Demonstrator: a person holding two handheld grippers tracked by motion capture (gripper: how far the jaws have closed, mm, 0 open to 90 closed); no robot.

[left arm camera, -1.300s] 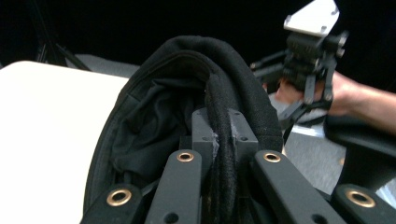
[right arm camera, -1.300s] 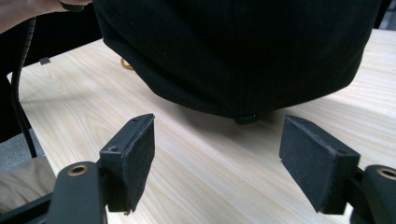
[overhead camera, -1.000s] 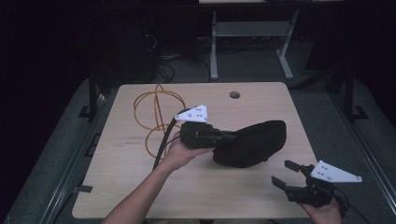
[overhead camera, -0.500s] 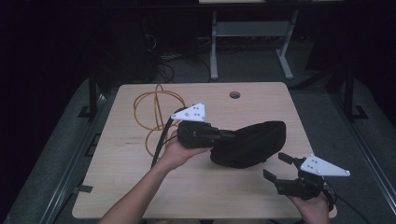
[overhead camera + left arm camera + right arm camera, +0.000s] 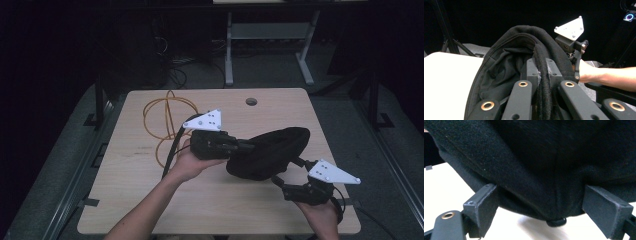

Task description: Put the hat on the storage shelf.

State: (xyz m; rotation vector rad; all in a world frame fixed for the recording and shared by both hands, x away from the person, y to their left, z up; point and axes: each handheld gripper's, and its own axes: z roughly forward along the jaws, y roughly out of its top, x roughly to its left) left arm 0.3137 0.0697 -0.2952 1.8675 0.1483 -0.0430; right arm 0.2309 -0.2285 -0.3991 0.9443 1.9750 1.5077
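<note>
My left tool (image 5: 235, 146) is clamped hard on the black cap (image 5: 270, 152), with its jaws pinched together on a folded edge of the fabric; in the left gripper view that edge (image 5: 543, 75) runs straight down between the two pads, and the hollow inside of the cap opens to the left of them. The cap hangs above the counter (image 5: 130, 200), lifted off the wood, toward the right half of the surface and between my two hands.

My right tool (image 5: 287, 175) sits low at the near right of the counter, its jaws spread wide, and they have just been opening. In the right gripper view the two pads (image 5: 484, 205) stand well apart on either side of the cap's crown (image 5: 544, 170), with the small button (image 5: 556, 222) on top of the cap hanging just below the fabric between them. The pads are near the cloth, but I cannot see them pressing on it, so I read this tool as holding nothing.

An orange cable (image 5: 165, 125) lies coiled on the far left of the counter, well apart from the cap. A round hole (image 5: 251, 101) sits near the far edge of the wood.
</note>
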